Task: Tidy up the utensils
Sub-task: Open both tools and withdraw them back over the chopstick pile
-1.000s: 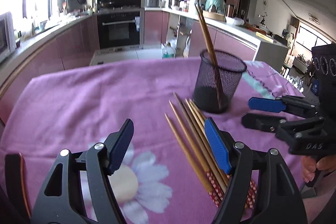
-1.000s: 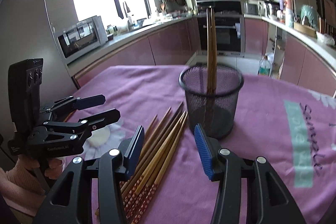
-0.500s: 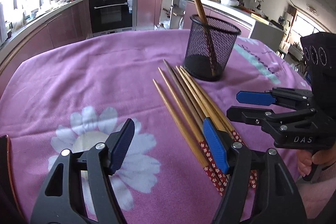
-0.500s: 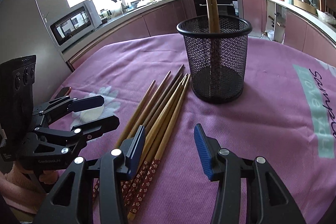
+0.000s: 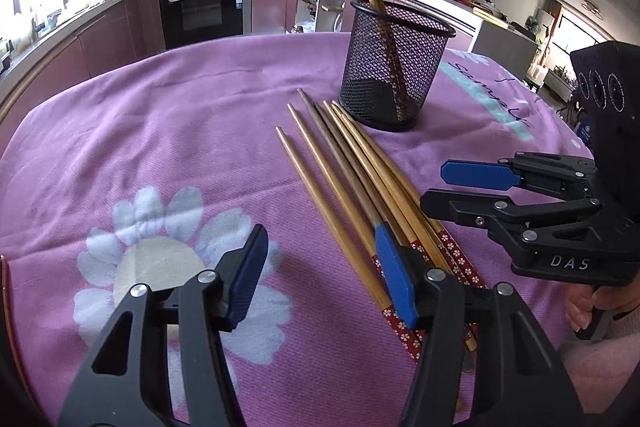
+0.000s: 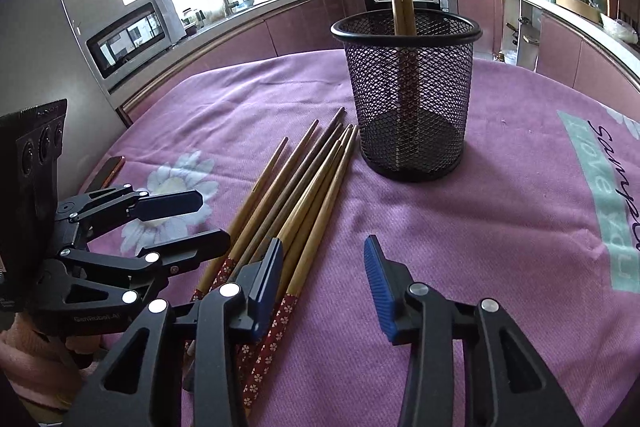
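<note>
- Now my left gripper [image 5: 320, 267] is low over the table, and its jaws are closing. Nothing is squeezed yet. One blue pad sits right beside the chopsticks; the other is over the white flower on the cloth.
- My right gripper [image 6: 324, 275] is low too, and its jaws are also closing. It holds nothing. Its left pad lies over the patterned ends of the chopsticks, and its right pad is over bare cloth.
- I think both come in at the thick ends because those are easiest to pinch.
- The loose chopsticks [image 5: 360, 179] lie in a bunch on the purple cloth [image 5: 160, 131], tips pointing at the cup.
- The black mesh cup [image 6: 408, 99] stands just past the tips. Two chopsticks already lean inside it, so the rest should go there too.
</note>
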Action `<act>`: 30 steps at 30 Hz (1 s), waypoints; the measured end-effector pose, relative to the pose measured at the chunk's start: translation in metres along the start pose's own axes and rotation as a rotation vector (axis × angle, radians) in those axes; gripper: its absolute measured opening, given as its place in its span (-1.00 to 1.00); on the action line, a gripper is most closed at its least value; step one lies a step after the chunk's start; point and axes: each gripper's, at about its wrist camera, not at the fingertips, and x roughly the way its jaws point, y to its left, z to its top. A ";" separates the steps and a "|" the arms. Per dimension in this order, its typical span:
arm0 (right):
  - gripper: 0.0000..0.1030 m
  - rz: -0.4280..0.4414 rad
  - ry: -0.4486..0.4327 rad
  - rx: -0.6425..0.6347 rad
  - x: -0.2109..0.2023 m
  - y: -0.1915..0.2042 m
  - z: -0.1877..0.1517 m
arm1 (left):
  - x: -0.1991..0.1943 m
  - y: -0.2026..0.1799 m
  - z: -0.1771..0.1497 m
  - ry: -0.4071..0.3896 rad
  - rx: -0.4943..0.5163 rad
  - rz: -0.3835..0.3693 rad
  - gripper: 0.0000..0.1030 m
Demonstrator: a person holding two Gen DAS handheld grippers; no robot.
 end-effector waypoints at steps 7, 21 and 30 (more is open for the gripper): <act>-0.23 -0.021 0.020 -0.004 0.005 0.001 0.001 | 0.004 0.000 -0.001 0.012 0.001 0.003 -0.07; -0.33 -0.058 0.027 -0.026 0.007 0.002 0.000 | 0.004 0.004 -0.004 0.022 0.024 0.001 -0.29; -0.43 -0.110 0.039 -0.060 0.010 0.005 0.002 | 0.009 0.004 0.000 0.034 0.036 0.009 -0.34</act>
